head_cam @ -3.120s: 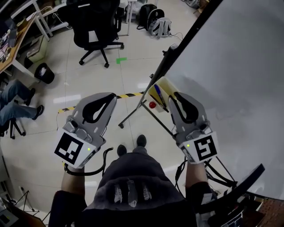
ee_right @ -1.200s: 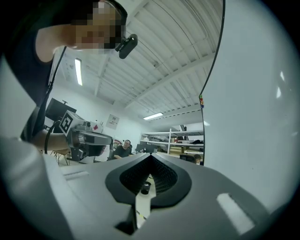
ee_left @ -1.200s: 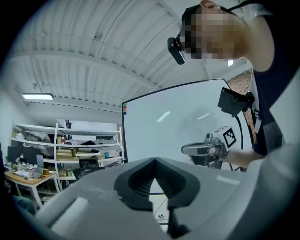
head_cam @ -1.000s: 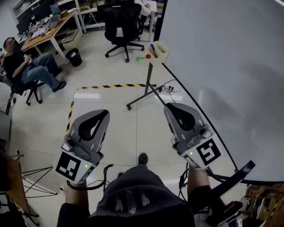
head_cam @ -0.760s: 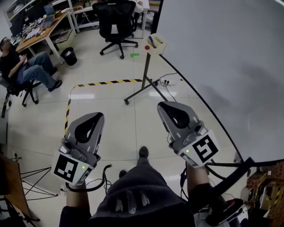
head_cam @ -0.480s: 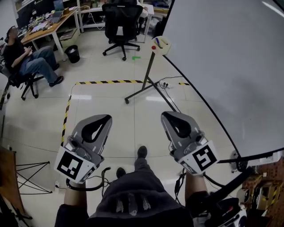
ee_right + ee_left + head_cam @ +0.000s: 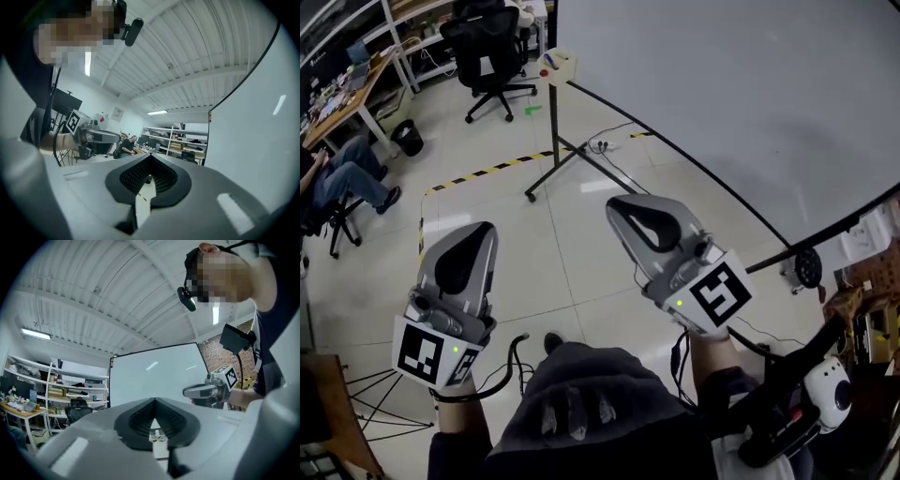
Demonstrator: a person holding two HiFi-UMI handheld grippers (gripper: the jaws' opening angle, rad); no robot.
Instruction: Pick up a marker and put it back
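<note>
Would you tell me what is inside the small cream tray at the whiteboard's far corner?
A blue marker shows in the tray, a red item at its edge; its bottom is hidden.

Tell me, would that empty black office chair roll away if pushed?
Probably it would roll: the black office chair stands on a star-shaped base on the smooth, glossy floor. Its tall back suggests a high push might tip it.
</note>
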